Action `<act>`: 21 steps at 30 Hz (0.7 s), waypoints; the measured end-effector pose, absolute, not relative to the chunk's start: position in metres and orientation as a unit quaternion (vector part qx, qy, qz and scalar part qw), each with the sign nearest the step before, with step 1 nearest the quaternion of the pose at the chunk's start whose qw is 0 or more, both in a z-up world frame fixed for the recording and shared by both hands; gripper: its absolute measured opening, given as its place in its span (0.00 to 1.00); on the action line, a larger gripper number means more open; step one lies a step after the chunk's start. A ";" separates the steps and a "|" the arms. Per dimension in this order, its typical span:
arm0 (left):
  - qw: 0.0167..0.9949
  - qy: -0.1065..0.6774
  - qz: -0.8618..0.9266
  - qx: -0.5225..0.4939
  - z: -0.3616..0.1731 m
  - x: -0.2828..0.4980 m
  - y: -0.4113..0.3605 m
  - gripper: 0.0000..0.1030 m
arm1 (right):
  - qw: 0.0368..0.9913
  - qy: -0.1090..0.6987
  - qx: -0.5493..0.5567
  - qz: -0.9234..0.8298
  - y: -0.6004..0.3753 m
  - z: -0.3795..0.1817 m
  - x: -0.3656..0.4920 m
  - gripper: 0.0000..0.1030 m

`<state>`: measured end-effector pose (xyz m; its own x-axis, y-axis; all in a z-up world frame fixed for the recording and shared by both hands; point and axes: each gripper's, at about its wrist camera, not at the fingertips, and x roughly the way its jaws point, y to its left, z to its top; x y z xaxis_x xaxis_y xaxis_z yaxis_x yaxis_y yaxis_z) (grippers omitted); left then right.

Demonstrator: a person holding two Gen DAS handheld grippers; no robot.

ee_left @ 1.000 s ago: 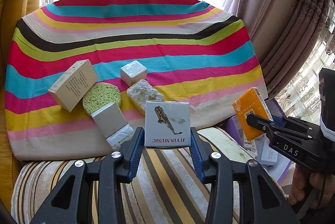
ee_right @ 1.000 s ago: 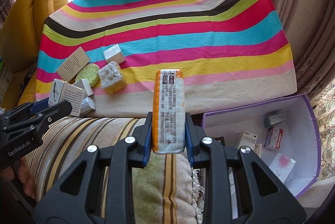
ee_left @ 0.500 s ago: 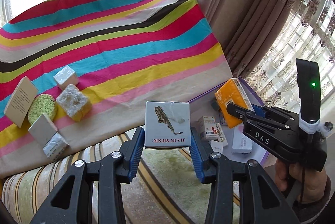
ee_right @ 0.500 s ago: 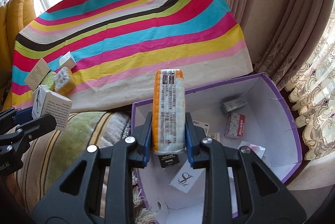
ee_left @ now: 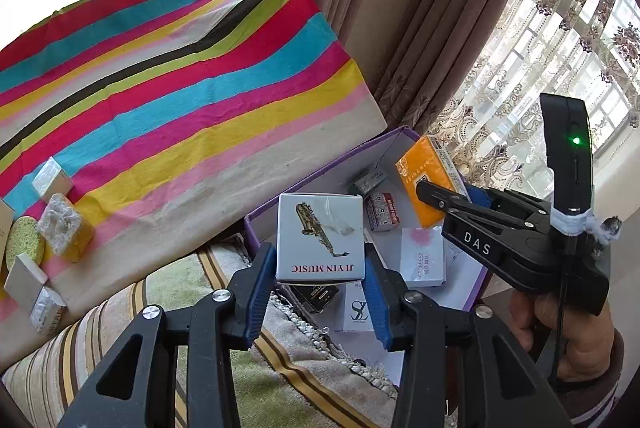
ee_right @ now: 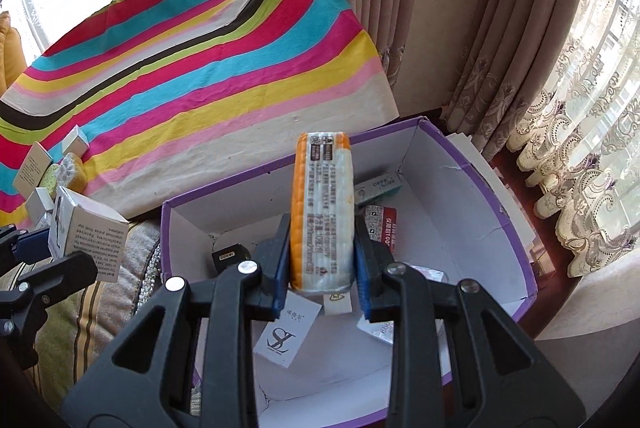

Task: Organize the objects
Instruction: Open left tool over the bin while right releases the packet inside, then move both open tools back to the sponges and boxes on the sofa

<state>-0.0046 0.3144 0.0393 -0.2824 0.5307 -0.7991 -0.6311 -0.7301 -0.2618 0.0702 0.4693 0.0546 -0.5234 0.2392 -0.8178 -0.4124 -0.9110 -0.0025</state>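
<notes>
— What do the grippers hold?
— The left gripper point(ee_left: 320, 278) grips a white box point(ee_left: 320, 238), the right gripper point(ee_right: 320, 260) an orange pack point(ee_right: 322, 207). Both are above the purple bin point(ee_right: 516, 228).

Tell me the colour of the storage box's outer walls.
Purple outside, white inside; the storage box shows best in the right wrist view.

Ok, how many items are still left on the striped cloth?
6, all at the left end of the striped cloth: beige box, silver box, wrapped sponge, green sponge, white box, foil packet. Others may sit out of view.
</notes>
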 end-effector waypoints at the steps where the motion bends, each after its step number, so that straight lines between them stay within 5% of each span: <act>1: 0.367 0.050 0.798 -0.475 0.040 -0.005 0.317 0.44 | 0.192 0.097 -0.449 0.867 0.472 0.055 0.071 0.32; 3: 0.375 0.047 0.793 -0.478 0.039 -0.005 0.322 0.46 | 0.200 0.097 -0.445 0.867 0.475 0.057 0.073 0.37; 5: 0.379 0.046 0.790 -0.480 0.038 -0.005 0.325 0.53 | 0.205 0.099 -0.440 0.869 0.477 0.059 0.073 0.59; 7: 0.380 0.041 0.791 -0.479 0.039 -0.005 0.324 0.59 | 0.208 0.097 -0.434 0.871 0.477 0.061 0.073 0.68; 21: 0.344 0.007 0.810 -0.475 0.044 -0.021 0.294 0.62 | 0.181 0.090 -0.436 0.877 0.457 0.070 0.065 0.73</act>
<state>-0.0213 0.2944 0.0445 -0.3110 0.5513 -0.7741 -0.5640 -0.7627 -0.3166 0.0649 0.4571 0.0698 -0.5546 0.2388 -0.7972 -0.3956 -0.9184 0.0001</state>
